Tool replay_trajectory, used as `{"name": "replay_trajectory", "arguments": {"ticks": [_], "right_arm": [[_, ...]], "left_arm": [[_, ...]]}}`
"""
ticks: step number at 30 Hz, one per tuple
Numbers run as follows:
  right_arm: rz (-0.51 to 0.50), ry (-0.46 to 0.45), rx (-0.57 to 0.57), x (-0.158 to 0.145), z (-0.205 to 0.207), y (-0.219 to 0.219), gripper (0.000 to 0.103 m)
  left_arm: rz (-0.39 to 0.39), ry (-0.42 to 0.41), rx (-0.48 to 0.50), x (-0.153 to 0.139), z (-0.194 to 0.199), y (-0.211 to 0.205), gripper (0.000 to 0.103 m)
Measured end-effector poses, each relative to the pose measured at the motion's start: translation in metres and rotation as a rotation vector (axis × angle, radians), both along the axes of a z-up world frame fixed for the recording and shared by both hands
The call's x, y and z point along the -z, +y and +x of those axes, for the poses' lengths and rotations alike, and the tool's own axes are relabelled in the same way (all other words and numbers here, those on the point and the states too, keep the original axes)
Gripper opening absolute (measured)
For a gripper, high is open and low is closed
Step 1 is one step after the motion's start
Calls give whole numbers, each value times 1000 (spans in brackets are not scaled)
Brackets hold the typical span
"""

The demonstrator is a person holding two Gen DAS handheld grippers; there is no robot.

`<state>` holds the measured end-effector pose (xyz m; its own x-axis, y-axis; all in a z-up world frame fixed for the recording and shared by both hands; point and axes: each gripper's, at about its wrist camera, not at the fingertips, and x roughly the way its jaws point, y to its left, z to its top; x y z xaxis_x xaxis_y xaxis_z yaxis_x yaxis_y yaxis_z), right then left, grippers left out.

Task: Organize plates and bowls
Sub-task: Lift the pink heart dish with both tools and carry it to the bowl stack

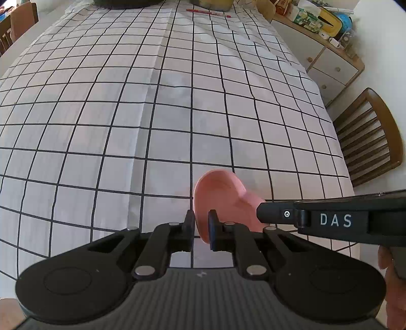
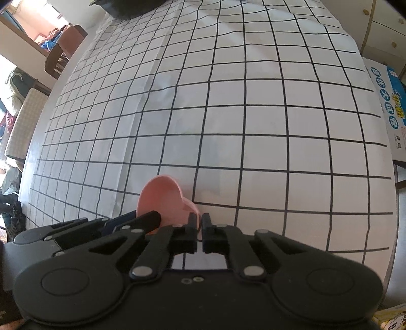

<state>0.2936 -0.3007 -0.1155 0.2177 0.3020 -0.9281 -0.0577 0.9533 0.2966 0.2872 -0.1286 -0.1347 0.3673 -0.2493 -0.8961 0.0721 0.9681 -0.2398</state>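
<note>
A pink heart-shaped plastic dish (image 1: 223,200) sits low in the frame of the left wrist view, just right of centre, on the surface covered by a white tablecloth with a black grid (image 1: 152,114). The left gripper (image 1: 201,223) is closed on the dish's near left rim, with 1 finger outside the wall and the other inside the hollow. The right gripper (image 1: 264,213) reaches in from the right edge of that frame, its black finger lying against the dish's right lobe.

In the right wrist view the same dish (image 2: 162,198) lies low and left of centre, and the right gripper (image 2: 200,226) is clamped on the thin pink rim at the dish's right side, its 2 fingers nearly together. The left gripper (image 2: 152,215) enters from the lower left and covers the dish's near edge. Whether the dish rests flat on the cloth or is tilted cannot be told.

A red pencil-like stick (image 1: 208,12) lies at the top of the cloth, and a wooden slatted chair (image 1: 373,137) stands at the right edge.
</note>
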Motion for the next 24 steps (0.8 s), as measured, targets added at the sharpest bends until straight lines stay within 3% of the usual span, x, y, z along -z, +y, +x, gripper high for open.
{"name": "replay_trajectory", "arguments": {"ticks": [24], "right_arm": [[0,-92,31,-68,-51,-10,2]], "left_arm": [[-29,-61,87,-74,-43,-14,11]]}}
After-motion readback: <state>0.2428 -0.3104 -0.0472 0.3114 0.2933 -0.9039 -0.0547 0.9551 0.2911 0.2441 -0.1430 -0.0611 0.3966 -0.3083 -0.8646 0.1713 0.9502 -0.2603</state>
